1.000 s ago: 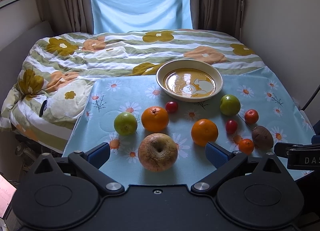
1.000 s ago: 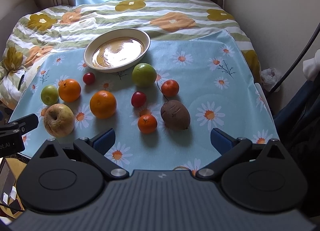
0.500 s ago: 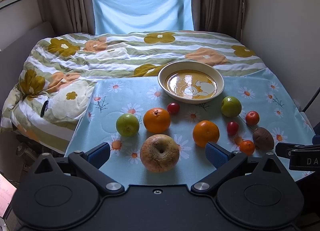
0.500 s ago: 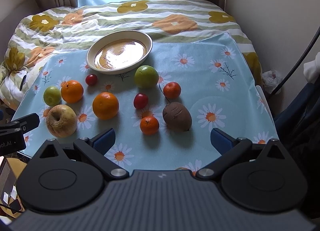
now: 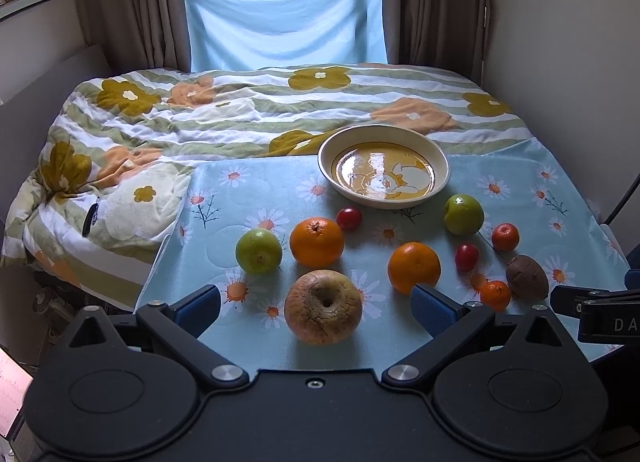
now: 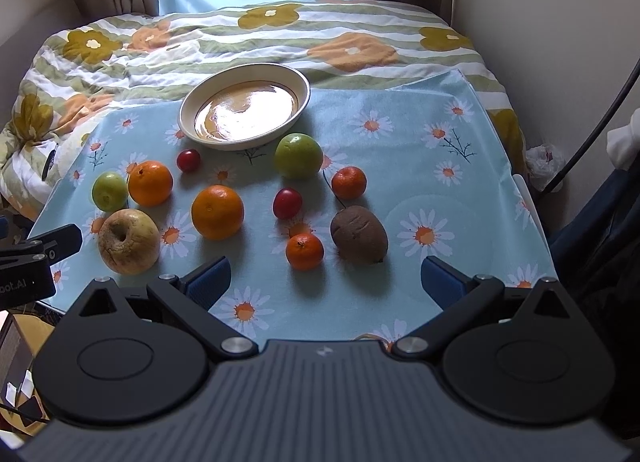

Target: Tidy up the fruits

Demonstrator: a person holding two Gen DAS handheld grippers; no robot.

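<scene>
Several fruits lie on a blue daisy cloth (image 5: 248, 230) on a bed, in front of an empty cream and yellow bowl (image 5: 384, 166) (image 6: 245, 105). A wrinkled yellow apple (image 5: 323, 312) (image 6: 129, 241) lies just ahead of my open, empty left gripper (image 5: 316, 304). Two oranges (image 5: 317, 241) (image 5: 414, 267), two green apples (image 5: 259, 251) (image 5: 463, 215), small red fruits and mandarins lie around. A brown fruit (image 6: 359, 235) and a mandarin (image 6: 304, 251) lie ahead of my open, empty right gripper (image 6: 326, 278).
A striped floral duvet (image 5: 240, 110) covers the bed behind the cloth. Walls stand close at the right (image 5: 568, 22). A curtained window (image 5: 286, 10) is at the back. A dark small object (image 5: 91, 218) lies on the duvet at the left.
Both views have tilted up and shifted slightly, so the fruits sit lower in frame. No fruit has moved. Both grippers stay open.
</scene>
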